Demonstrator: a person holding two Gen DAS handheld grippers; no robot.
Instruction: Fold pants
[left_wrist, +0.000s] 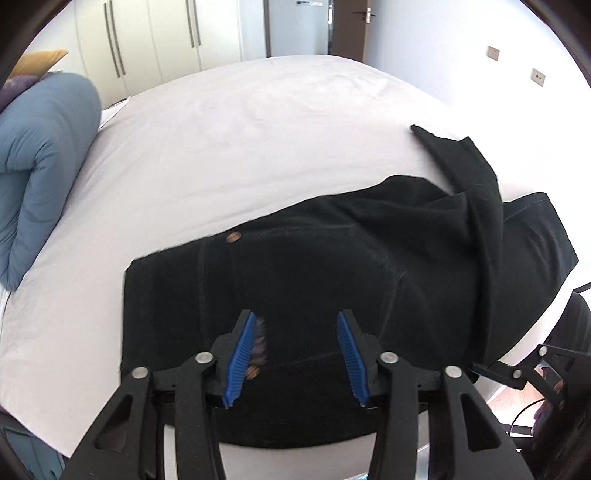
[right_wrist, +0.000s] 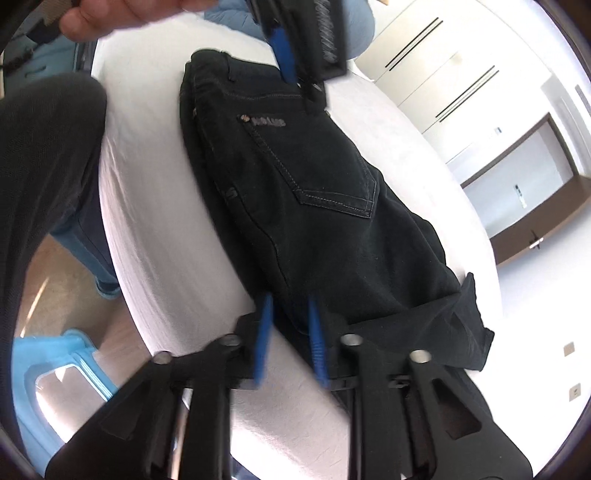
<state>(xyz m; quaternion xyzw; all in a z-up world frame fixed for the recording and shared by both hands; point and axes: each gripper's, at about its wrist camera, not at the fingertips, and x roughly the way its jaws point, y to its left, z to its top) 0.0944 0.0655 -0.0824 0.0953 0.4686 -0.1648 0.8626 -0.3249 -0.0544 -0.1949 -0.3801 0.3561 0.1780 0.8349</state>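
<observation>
The left tool (left_wrist: 299, 354) hangs spread over the waist end of the pants (left_wrist: 332, 266), nothing between its pads. The right tool (right_wrist: 291, 343) is also spread, its pads either side of the fabric at the knee fold but not visibly pressing it.

The pants lie on the bed (left_wrist: 221, 129), just ahead of both tools, along the near edge. They are black denim, halved lengthwise with a back pocket (right_wrist: 332, 177) facing up. The hems are doubled back and lie loosely askew beyond the right tool.

Judging from this, the leg fold needs tidying: square the hems to the waistband, pinch both layers near the edge, lift low, and lay them flat before releasing.
</observation>
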